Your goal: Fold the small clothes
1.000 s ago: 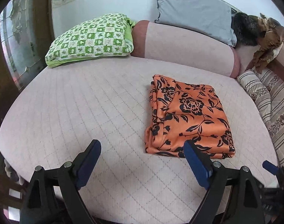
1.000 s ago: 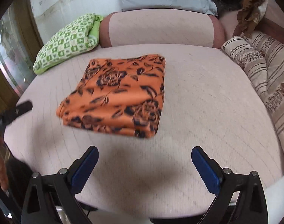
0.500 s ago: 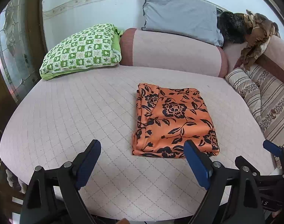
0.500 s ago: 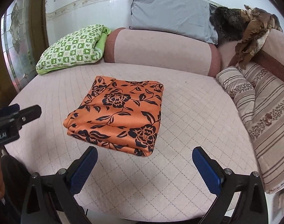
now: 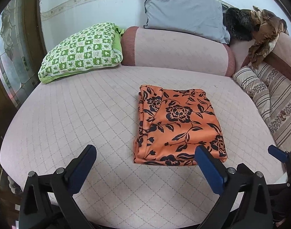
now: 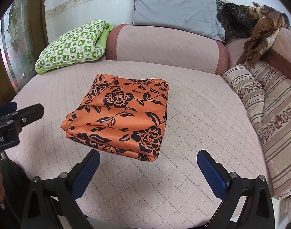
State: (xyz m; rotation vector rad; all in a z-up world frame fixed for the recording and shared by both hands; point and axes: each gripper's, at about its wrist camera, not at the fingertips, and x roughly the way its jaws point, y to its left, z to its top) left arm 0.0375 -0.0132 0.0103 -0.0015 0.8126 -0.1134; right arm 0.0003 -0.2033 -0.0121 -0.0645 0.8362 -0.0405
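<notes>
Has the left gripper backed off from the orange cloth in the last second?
Yes. The left gripper pulled back: the orange cloth and green pillow now sit farther off.

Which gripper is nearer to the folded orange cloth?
Left, narrowly. The left gripper has its right finger overlapping the orange cloth at its near edge; the right gripper sits slightly back from it. Both open.

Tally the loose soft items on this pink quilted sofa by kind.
Folded garments: 1, the orange cloth with black flowers.
Pillows: 2, the green-and-white checked pillow and the plain grey pillow.
Bolsters: 1, the beige striped roll.
Crumpled brown cloths: 1.
Total: 5.
</notes>
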